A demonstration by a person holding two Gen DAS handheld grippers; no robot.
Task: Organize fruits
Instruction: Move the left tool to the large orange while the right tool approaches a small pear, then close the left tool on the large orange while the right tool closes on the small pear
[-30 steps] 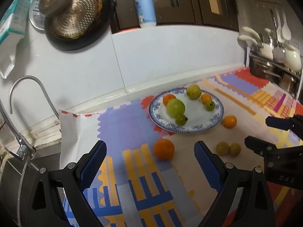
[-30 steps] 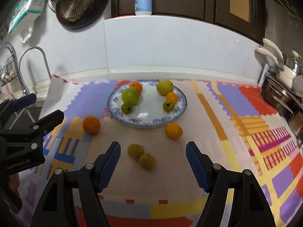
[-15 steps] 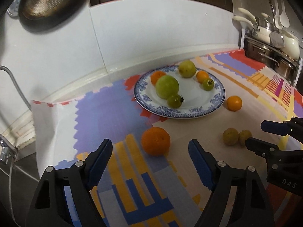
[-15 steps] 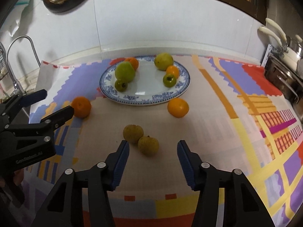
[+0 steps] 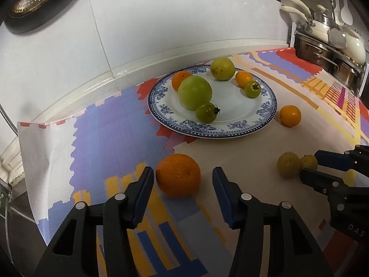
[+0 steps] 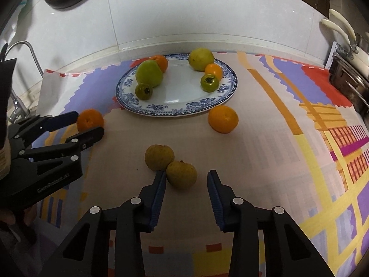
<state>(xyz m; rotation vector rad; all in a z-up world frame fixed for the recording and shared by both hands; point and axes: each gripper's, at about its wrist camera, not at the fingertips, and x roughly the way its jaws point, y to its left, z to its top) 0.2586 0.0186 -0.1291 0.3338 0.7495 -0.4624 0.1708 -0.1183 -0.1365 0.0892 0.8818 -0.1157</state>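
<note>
A blue-rimmed plate holds several green and orange fruits. My left gripper is open, its jaws either side of a large orange on the mat; it also shows in the right wrist view. My right gripper is open around the nearer of two brownish-yellow fruits, which touches the other one. The pair shows in the left wrist view next to the right gripper. A small orange lies right of the plate.
A colourful patterned mat covers the counter. A white tiled wall stands behind. Pots and utensils stand at the far right. A dark pan hangs top left. A faucet and the sink are at the left.
Both grippers moved forward and down. The left now brackets the large orange, the right brackets the nearer brownish-yellow fruit. The right jaws have narrowed.
</note>
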